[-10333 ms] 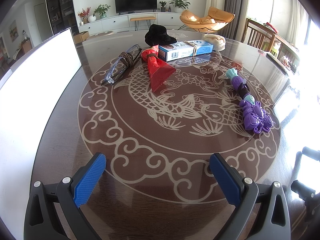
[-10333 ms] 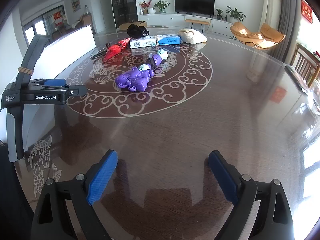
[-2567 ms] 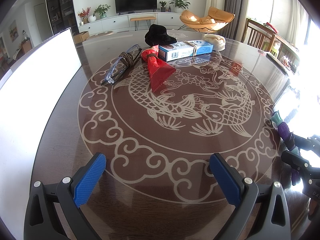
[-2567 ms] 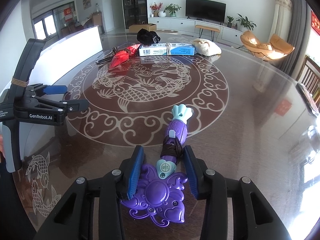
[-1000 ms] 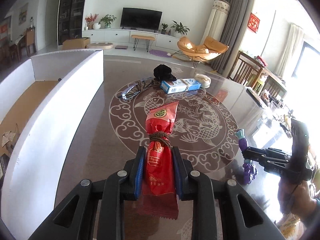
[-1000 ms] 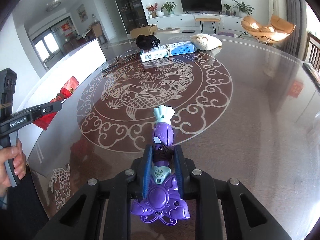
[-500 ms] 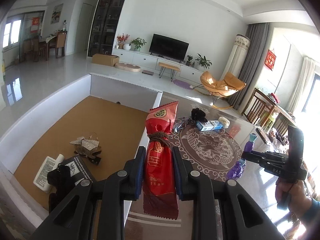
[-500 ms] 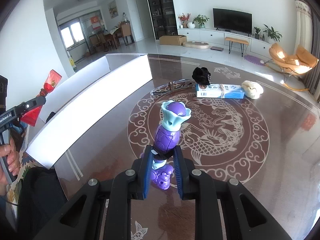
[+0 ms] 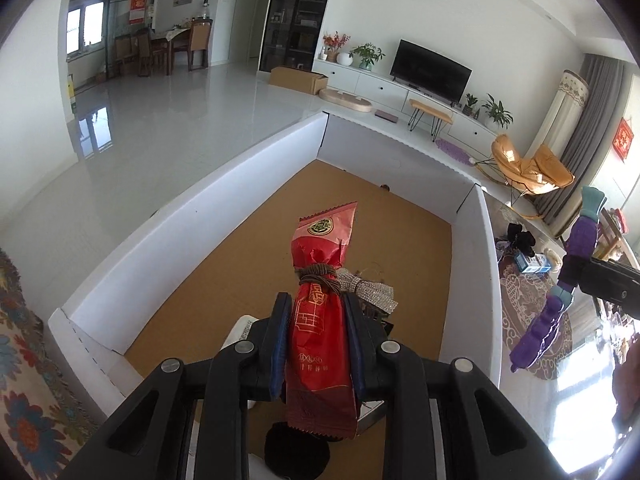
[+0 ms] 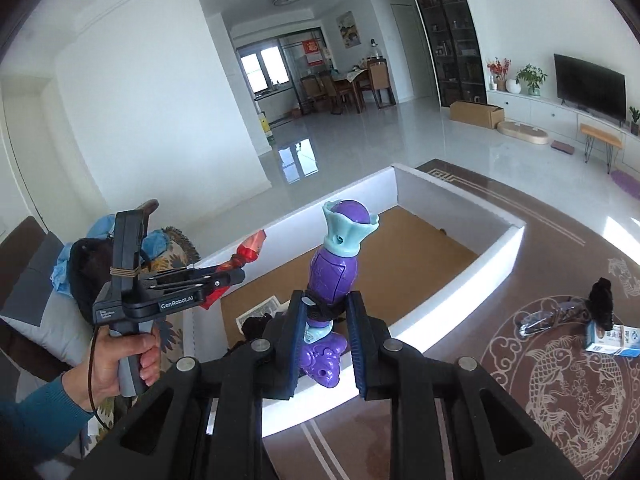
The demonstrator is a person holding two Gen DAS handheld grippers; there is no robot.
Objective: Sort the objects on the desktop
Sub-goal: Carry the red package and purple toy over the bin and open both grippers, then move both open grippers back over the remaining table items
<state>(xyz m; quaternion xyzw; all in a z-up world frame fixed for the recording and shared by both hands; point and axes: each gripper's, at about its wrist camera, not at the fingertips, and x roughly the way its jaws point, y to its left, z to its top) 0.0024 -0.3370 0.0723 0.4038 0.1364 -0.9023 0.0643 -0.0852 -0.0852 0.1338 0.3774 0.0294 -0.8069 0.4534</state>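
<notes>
The left gripper (image 9: pixel 316 344) clamps a red packet (image 9: pixel 320 320) above the white box (image 9: pixel 200 208); the right gripper (image 10: pixel 326 340) clamps a purple toy (image 10: pixel 334 268) beside the patterned table (image 10: pixel 560 380).

Glossy red foil packet (image 9: pixel 321 312); smooth purple plastic toy (image 10: pixel 334 268); matt white box (image 9: pixel 192 216), brown cardboard floor; polished worktop (image 10: pixel 560 360).

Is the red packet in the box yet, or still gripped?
Still gripped: the left gripper clamps the red packet above the box.
</notes>
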